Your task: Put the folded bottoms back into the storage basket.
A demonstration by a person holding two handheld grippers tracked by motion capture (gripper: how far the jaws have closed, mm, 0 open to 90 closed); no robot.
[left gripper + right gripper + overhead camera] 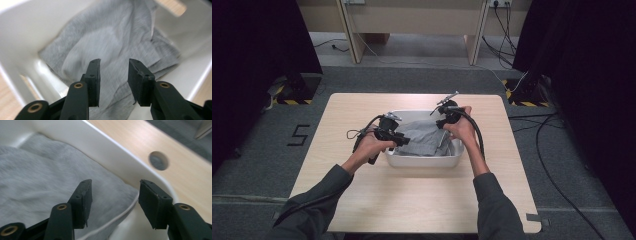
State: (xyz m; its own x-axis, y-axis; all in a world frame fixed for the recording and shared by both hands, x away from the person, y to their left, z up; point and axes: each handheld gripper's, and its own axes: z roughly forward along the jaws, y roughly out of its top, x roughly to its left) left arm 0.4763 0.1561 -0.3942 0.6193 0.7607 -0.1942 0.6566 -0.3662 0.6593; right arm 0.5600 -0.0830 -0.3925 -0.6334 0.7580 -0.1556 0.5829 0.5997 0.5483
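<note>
Table [362, 200]: one, light wood, squarish, standing on grey floor; one round hole [158, 160] in the top, seen just past the tub rim in the right gripper view.
Tub [422, 161]: one, white, rectangular, at the middle of the table, between the two hands.
Cloth [424, 137]: one, grey, crumpled, lying inside the tub and covering most of its floor; a lighter seam or hem running along one edge in the right gripper view.
Forearms: two, in dark grey sleeves, entering from the bottom edge of the high view and angling inward toward the tub.
Left hand [373, 145]: wrapped round its gripper at the tub's left wall, wrist bent toward the tub.
Right hand [460, 127]: wrapped round its gripper at the tub's far right corner, above the rim.
Left gripper [113, 75]: one, jaws apart with a clear gap, pointing down into the tub over the cloth; contact with the fabric not discernible.
Right gripper [115, 195]: one, jaws wide apart, straddling the cloth's edge beside the tub's inner wall, nothing clamped.
Cables: one trailing from each gripper, two in all, black.
</note>
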